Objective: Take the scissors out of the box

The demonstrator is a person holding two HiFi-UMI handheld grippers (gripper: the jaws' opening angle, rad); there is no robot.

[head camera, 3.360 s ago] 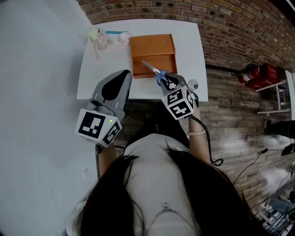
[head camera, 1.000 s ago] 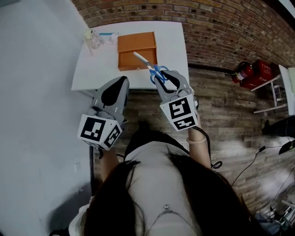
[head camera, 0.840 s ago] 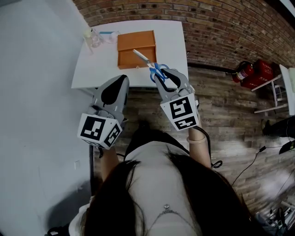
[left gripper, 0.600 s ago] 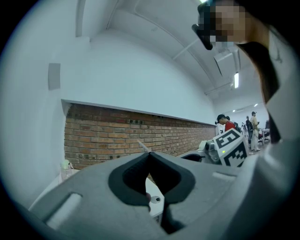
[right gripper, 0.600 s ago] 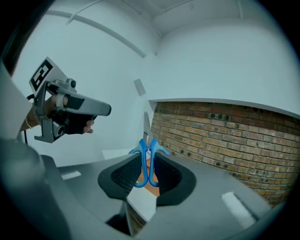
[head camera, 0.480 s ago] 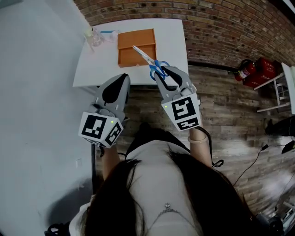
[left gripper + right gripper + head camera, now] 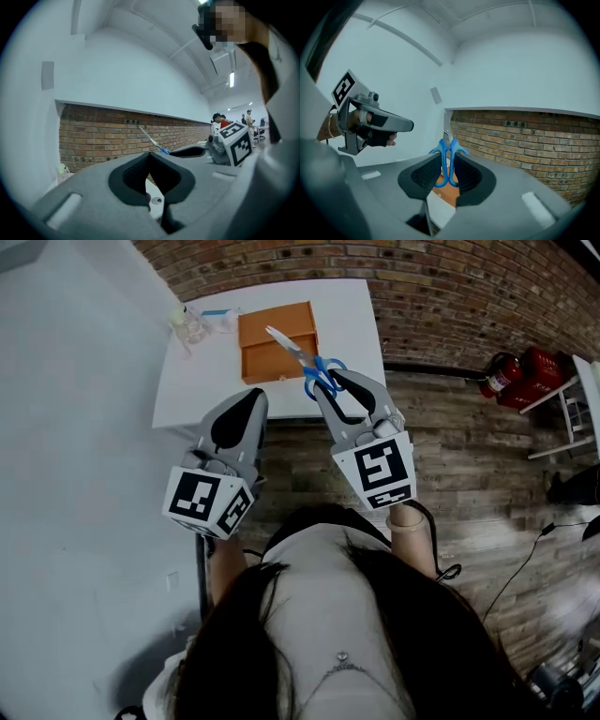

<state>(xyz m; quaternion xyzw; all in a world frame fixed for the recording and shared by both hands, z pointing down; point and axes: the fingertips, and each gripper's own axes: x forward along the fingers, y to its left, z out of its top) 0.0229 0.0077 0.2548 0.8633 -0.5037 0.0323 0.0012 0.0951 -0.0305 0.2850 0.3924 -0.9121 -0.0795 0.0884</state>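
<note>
Scissors (image 7: 298,354) now sit higher, apparently clear of the box (image 7: 277,320) ahead, handles pinched by the right gripper (image 7: 330,382); left gripper (image 7: 251,396) pressed together, empty.

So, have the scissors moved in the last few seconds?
Yes. The scissors, clamped in the right gripper, have come up toward the camera: they look longer against the orange box and now hang above it.
</note>
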